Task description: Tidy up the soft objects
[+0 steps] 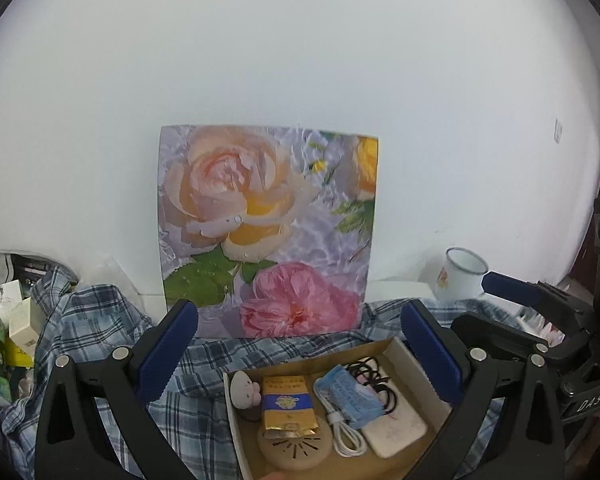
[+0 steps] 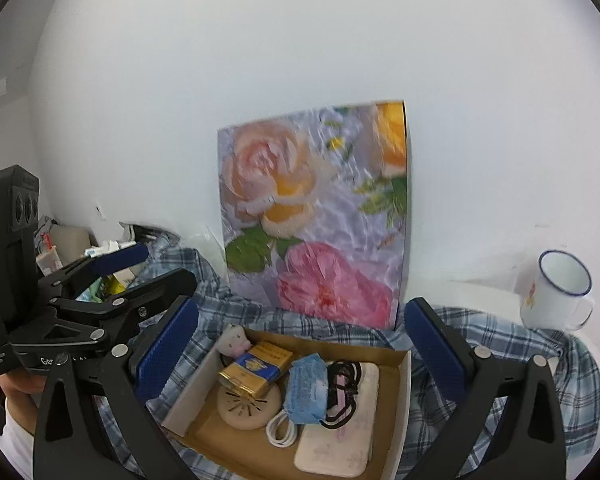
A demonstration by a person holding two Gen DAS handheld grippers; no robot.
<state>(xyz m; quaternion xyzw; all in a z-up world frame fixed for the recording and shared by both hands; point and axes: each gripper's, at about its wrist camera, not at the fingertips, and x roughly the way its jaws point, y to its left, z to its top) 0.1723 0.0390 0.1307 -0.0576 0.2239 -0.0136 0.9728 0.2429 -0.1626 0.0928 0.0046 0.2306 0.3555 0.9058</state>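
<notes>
Risk: the blue-and-white plaid cloth shirt [image 1: 100,320] lay crumpled under the open cardboard box [image 2: 404,392]; tugging it would likely tip the box.
Left gripper [image 1: 300,354]: jaws wide, empty, box between and just beyond them.
Box contents: small pink-and-white plush toy [image 2: 232,342] at the far-left corner.
Right gripper [image 2: 302,354]: jaws wide, empty, above the box.

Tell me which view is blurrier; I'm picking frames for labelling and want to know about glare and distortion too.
Right wrist view: motion blur smears the floral bag. Left wrist view: the bag is sharper. Both: fisheye bending with dark corners, even soft light on the white wall, no harsh glare.
</notes>
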